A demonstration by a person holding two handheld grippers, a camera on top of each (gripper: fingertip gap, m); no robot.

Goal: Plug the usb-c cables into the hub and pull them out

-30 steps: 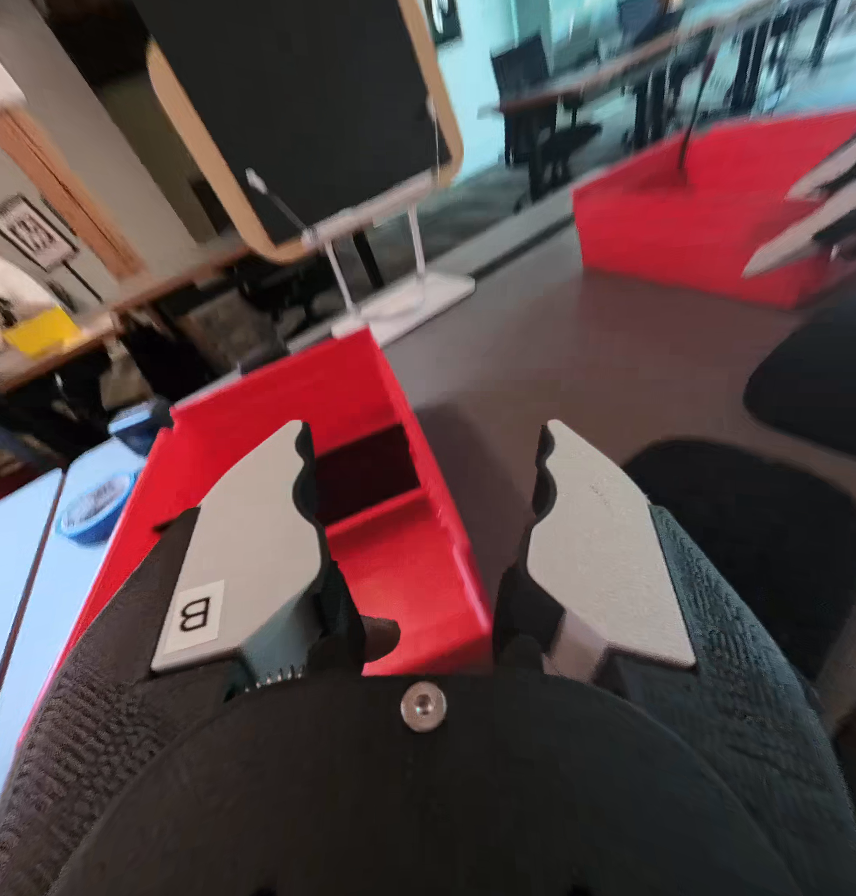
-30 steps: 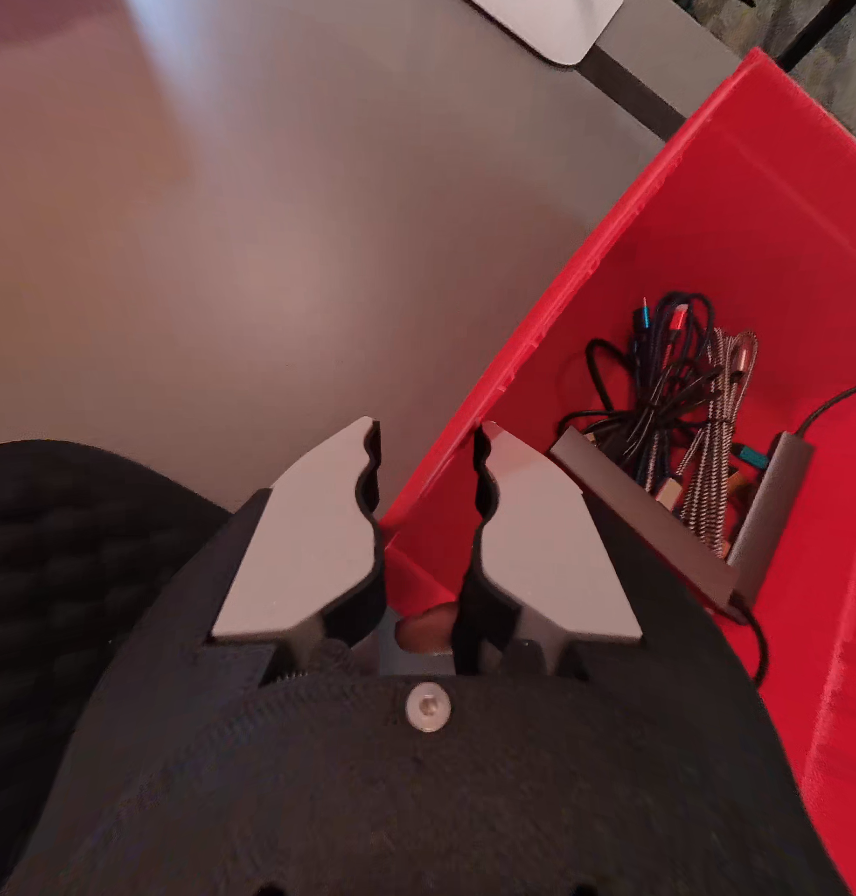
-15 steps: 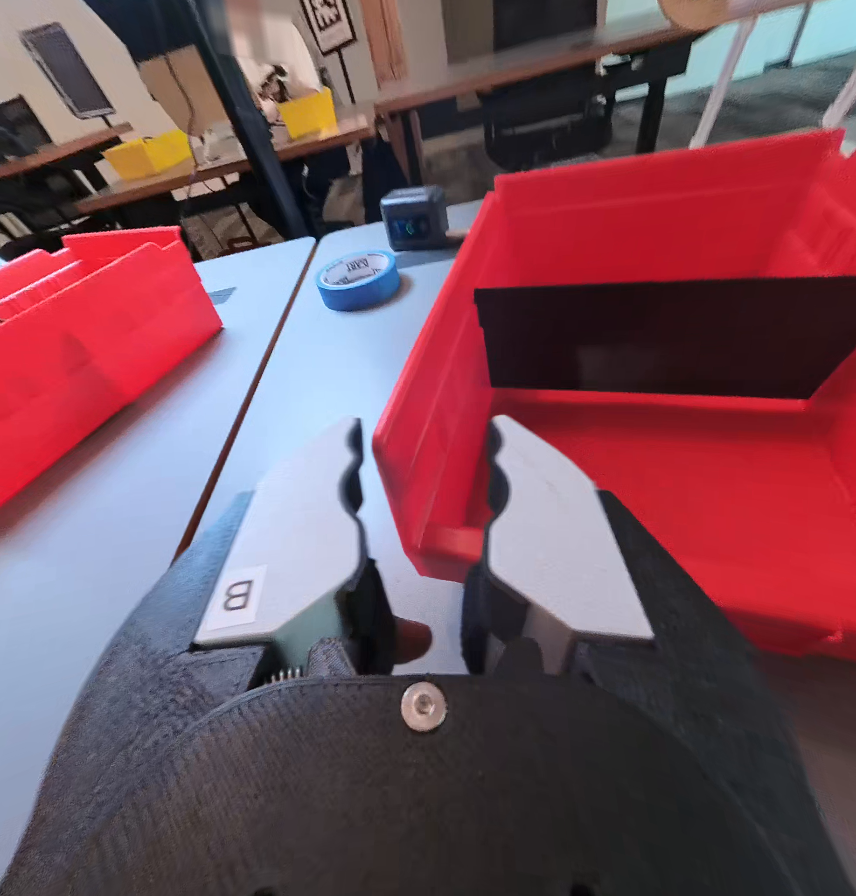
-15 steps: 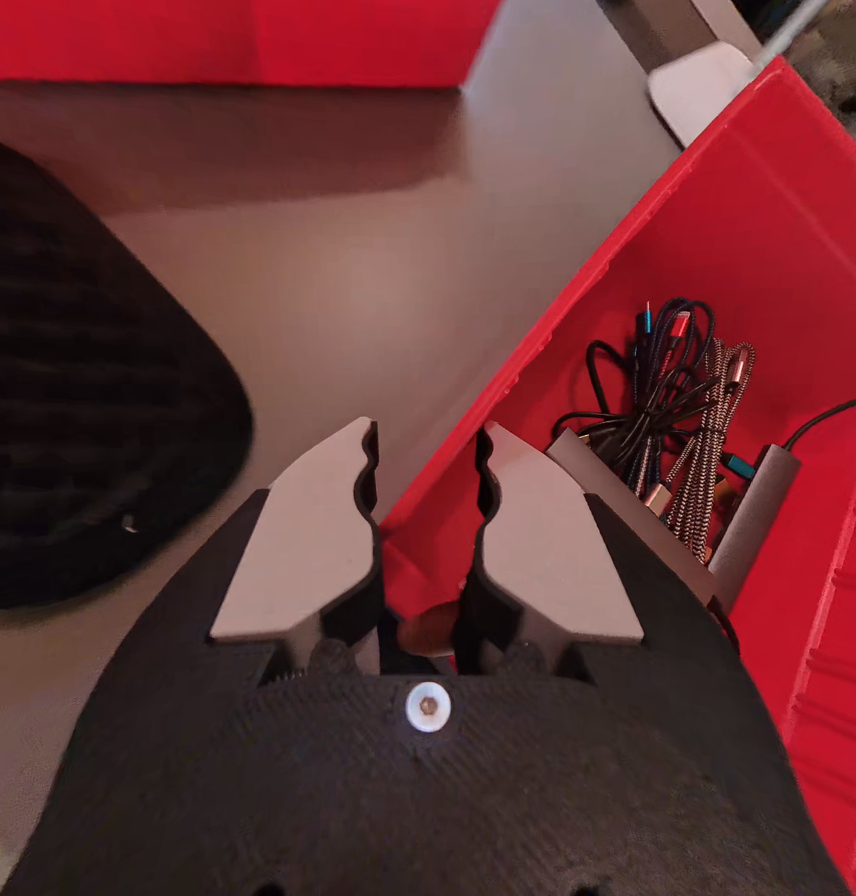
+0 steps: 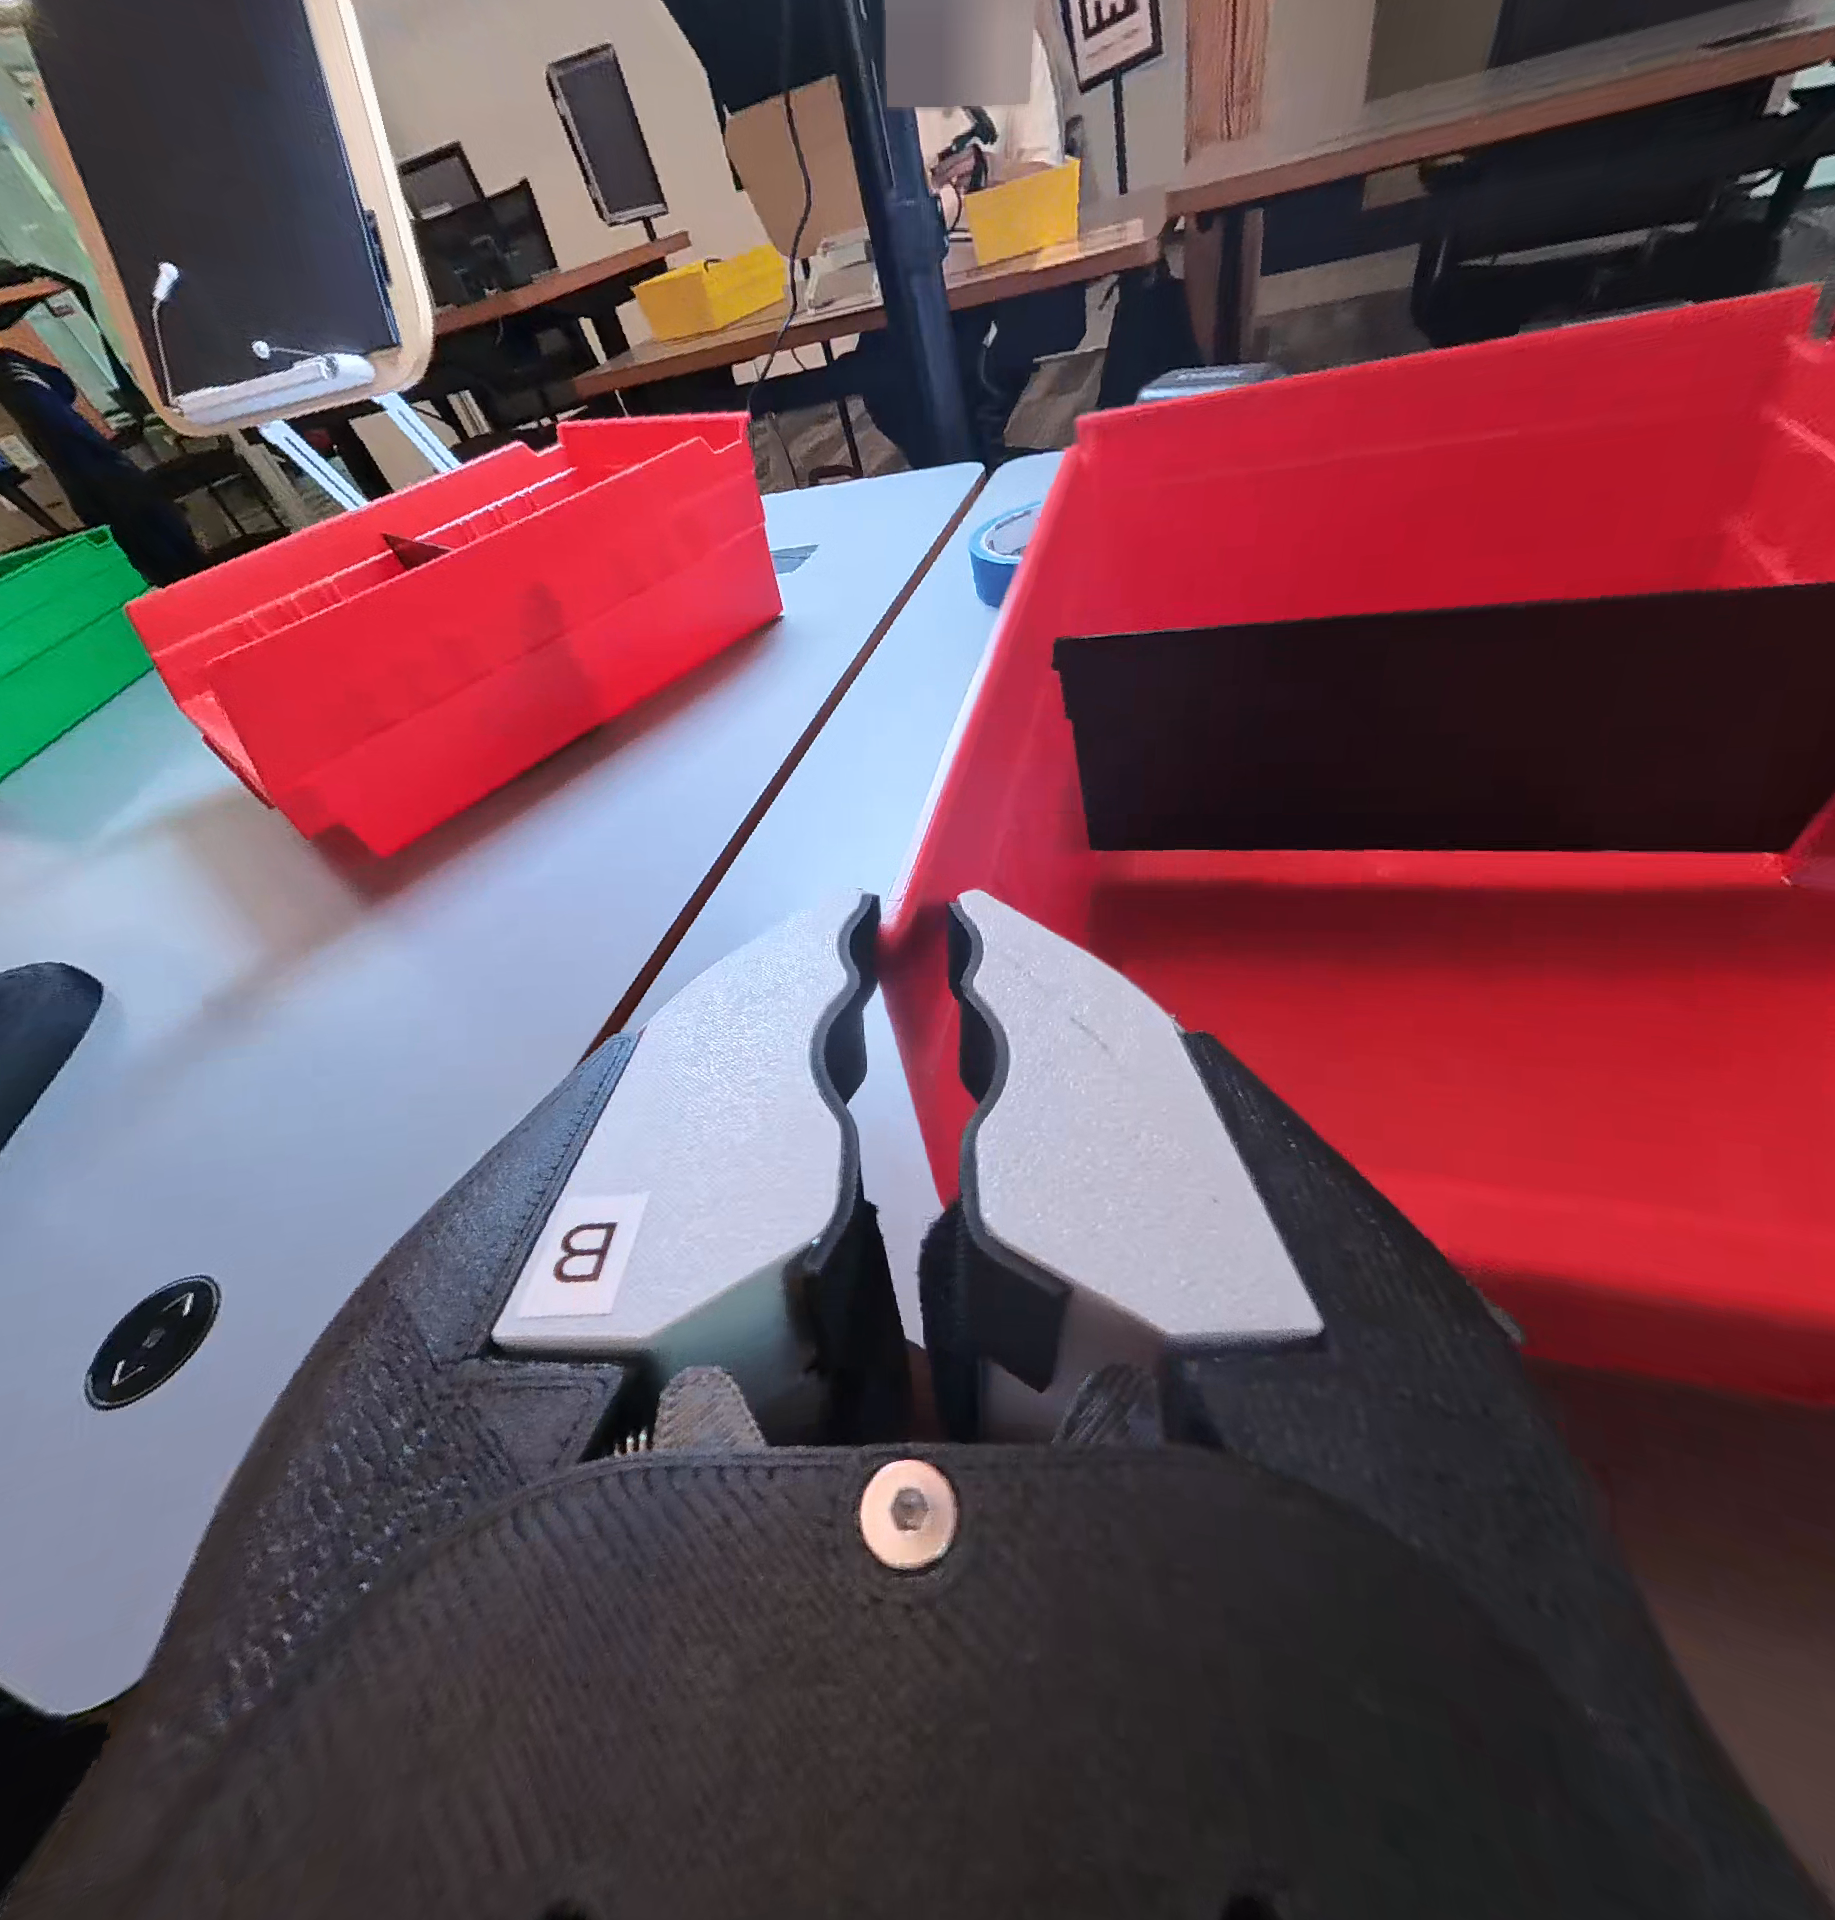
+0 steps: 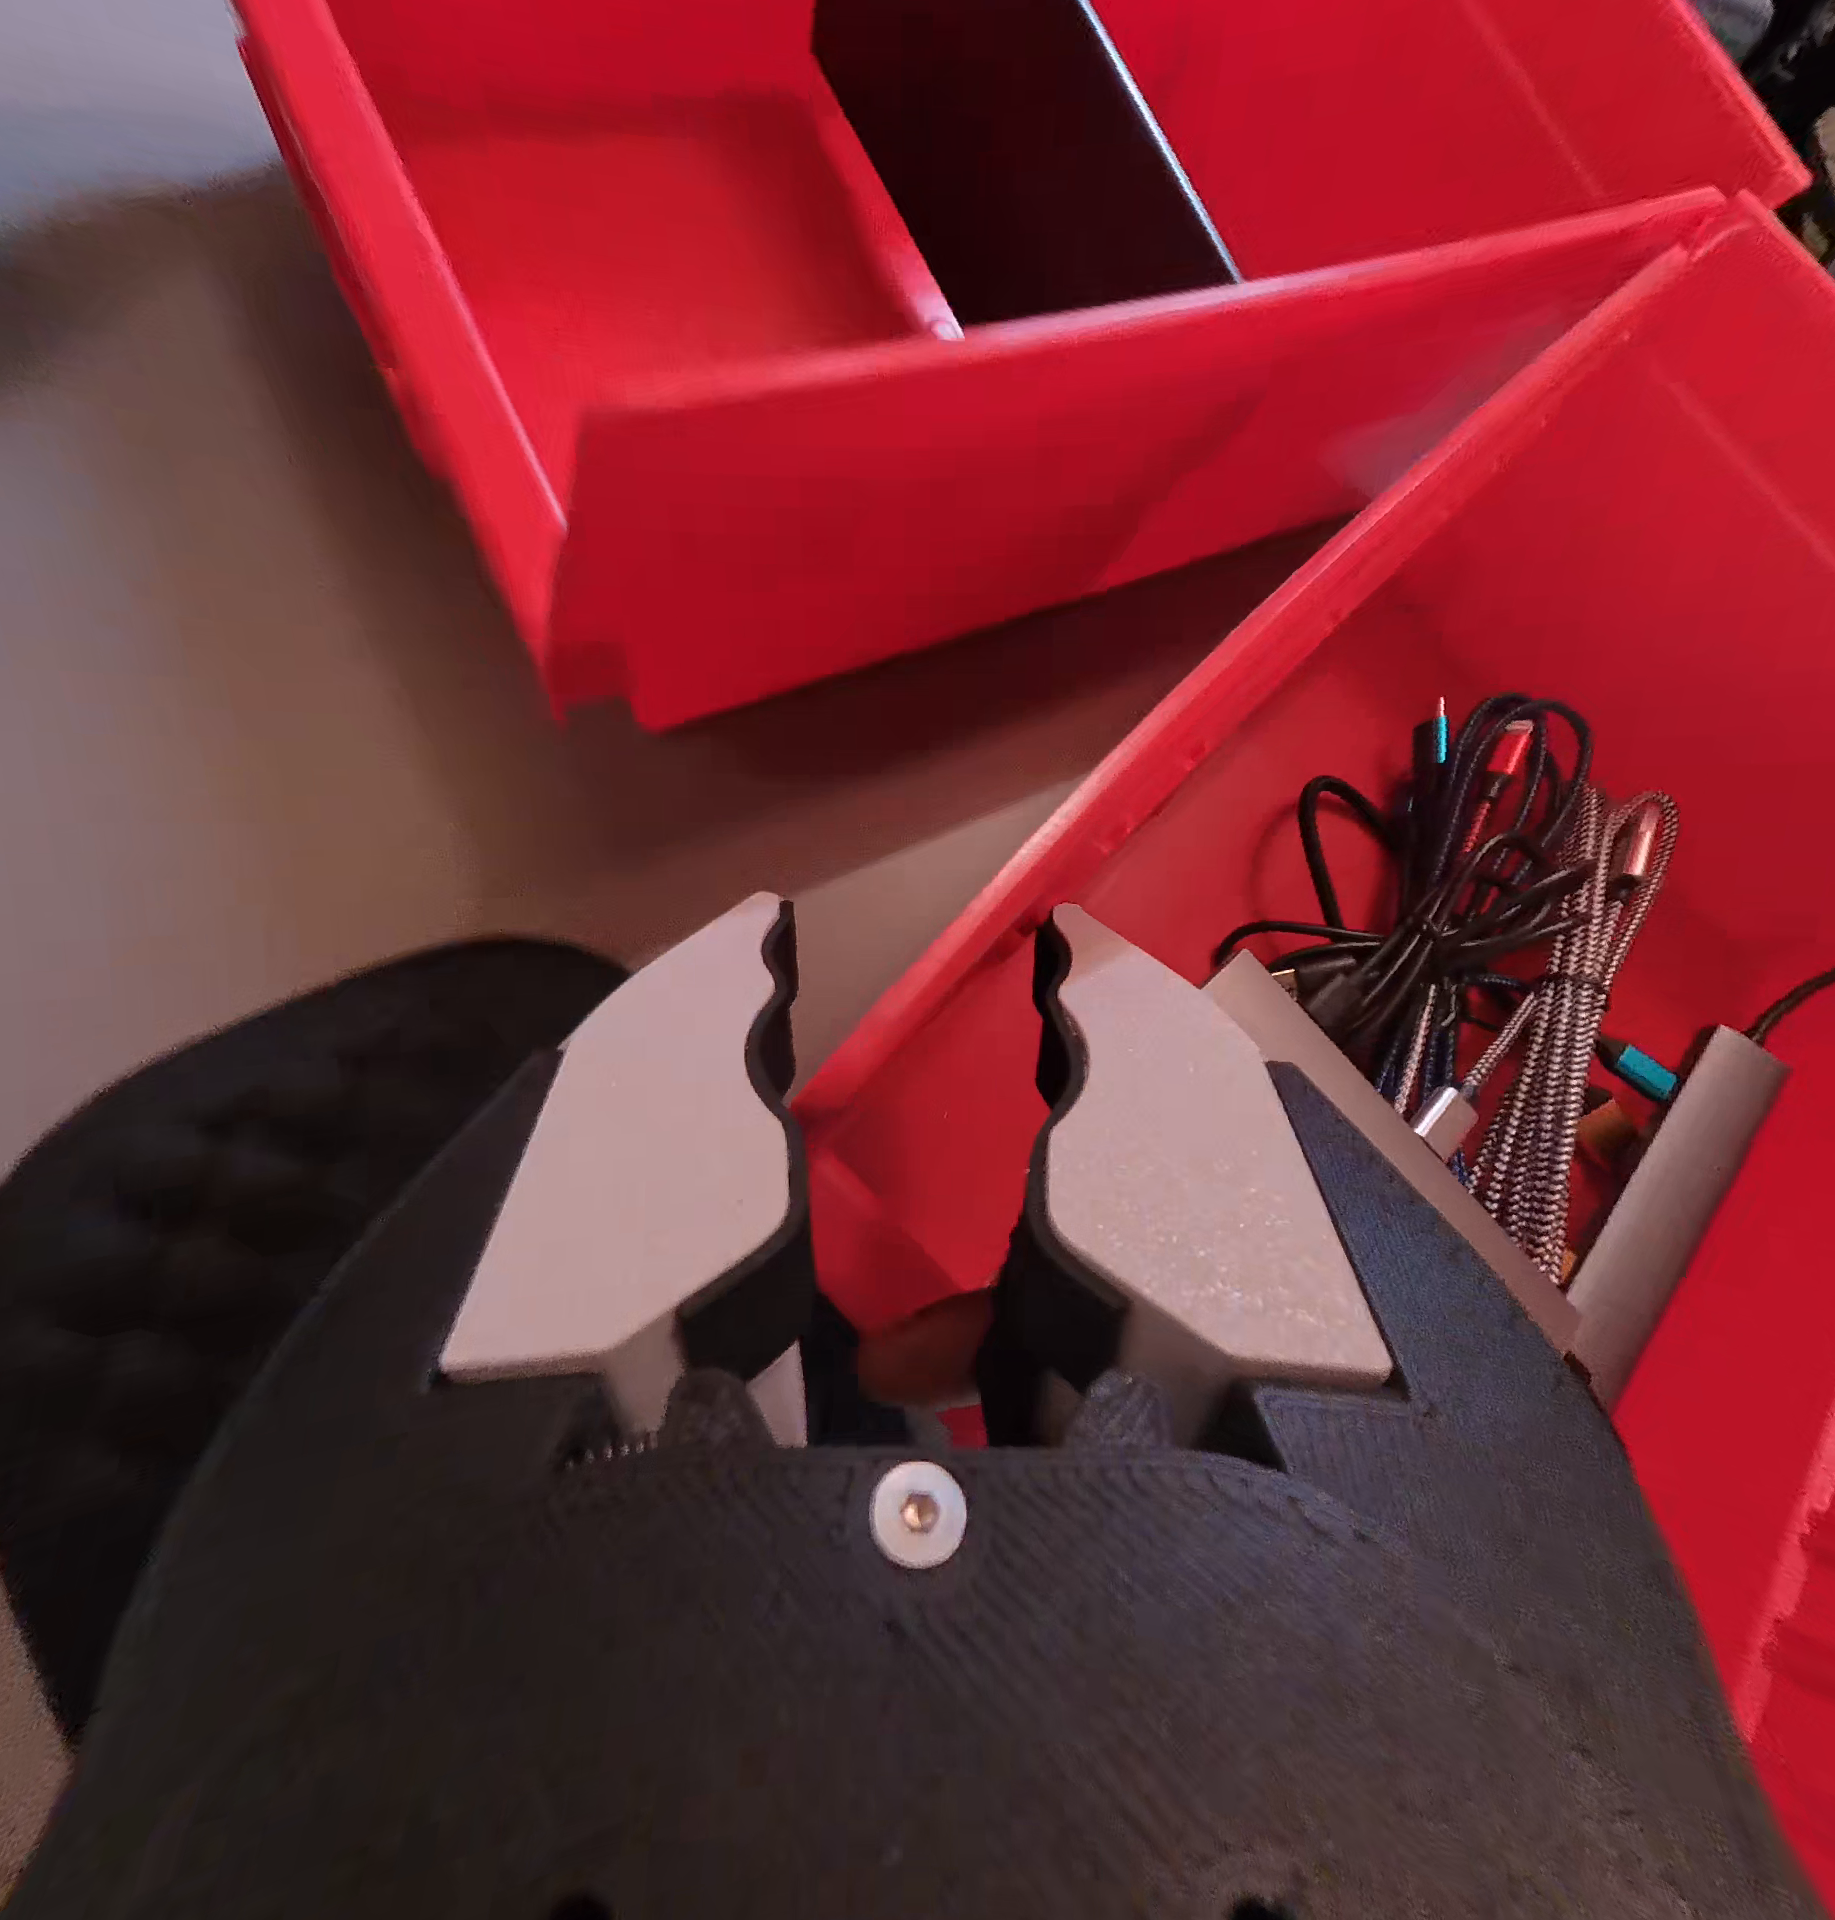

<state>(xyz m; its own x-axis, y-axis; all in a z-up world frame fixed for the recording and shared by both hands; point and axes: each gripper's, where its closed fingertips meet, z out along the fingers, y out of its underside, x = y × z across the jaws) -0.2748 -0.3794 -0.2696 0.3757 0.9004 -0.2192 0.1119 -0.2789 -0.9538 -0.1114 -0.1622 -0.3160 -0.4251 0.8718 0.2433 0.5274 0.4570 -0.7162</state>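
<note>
A bundle of USB-C cables [image 6: 1464, 935] lies in a red bin [image 6: 1308, 644], together with two grey hubs [image 6: 1277, 1023] [image 6: 1682, 1174]. My right gripper [image 6: 913, 925] straddles this bin's near rim and is shut on it, one finger outside and one inside. A second red bin [image 5: 1412, 1091] with a black divider [image 5: 1464, 717] stands beside it and also shows in the right wrist view [image 6: 996, 499]. My left gripper [image 5: 911, 920] is closed to a narrow gap on that bin's near-left corner wall. Its near compartment holds nothing.
A third red bin [image 5: 477, 644] and a green bin [image 5: 30, 644] stand at the left on the grey table. A blue tape roll [image 5: 996, 540] lies behind the divided bin. A black pad [image 6: 217, 1164] lies left of the right gripper. A round button [image 5: 152, 1340] sits in the tabletop. My hands' fingertips stand some 30 centimetres from each other.
My left gripper swung left, came down to the divided bin's corner and closed from wide open to a narrow gap. The cable bin stayed between the right jaws while the table turned behind it.
</note>
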